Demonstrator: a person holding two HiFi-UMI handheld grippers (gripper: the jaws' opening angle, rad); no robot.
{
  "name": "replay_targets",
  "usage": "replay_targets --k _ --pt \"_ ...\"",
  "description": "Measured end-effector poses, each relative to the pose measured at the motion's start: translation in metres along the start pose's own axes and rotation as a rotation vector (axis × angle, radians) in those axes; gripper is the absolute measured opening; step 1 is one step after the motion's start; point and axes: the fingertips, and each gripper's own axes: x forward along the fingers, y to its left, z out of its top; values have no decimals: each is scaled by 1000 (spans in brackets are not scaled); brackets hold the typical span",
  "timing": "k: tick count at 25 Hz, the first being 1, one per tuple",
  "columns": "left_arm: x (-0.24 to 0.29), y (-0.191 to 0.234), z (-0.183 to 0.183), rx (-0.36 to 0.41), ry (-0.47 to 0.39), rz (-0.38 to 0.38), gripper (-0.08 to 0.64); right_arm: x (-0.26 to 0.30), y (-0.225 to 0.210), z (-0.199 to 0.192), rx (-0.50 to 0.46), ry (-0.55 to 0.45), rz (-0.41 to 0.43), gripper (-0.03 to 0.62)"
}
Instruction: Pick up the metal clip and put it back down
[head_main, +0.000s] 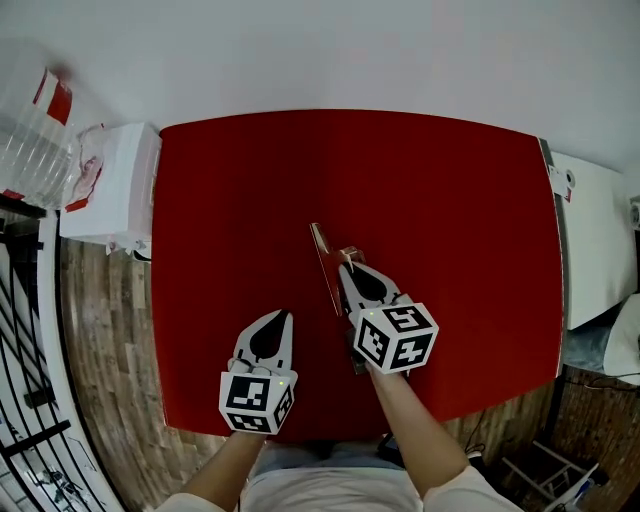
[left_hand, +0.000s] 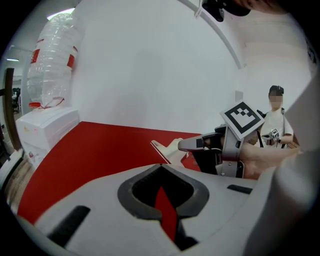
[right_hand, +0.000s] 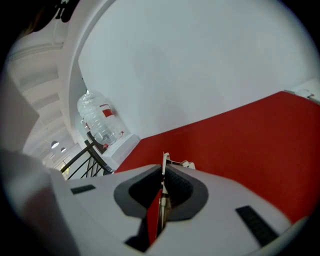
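The metal clip (head_main: 324, 258) is a long thin strip with a white piece near its middle, lying along the red table (head_main: 230, 190) from far left to near right. My right gripper (head_main: 348, 264) is shut on it, and the strip stands edge-on between its pads (right_hand: 164, 161). In the left gripper view the clip (left_hand: 166, 150) juts out to the left of the right gripper's tips (left_hand: 186, 145). My left gripper (head_main: 286, 316) hovers at the table's near left, shut with nothing in it, its tips meeting (left_hand: 160, 165).
A white box (head_main: 112, 185) with a large clear water bottle (head_main: 28, 130) stands off the table's left edge. Beside the right edge is a white cabinet (head_main: 598, 240). A black railing (right_hand: 87, 157) runs at the left. A person (left_hand: 275, 122) stands far back.
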Motion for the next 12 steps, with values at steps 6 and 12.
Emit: replay_targets --k 6,12 --pt "-31 -17 34 46 -51 -4 6 -46 32 32 -58 -56 17 20" --pt "-63 -39 51 33 -83 -5 6 -97 57 53 -121 -109 32 20"
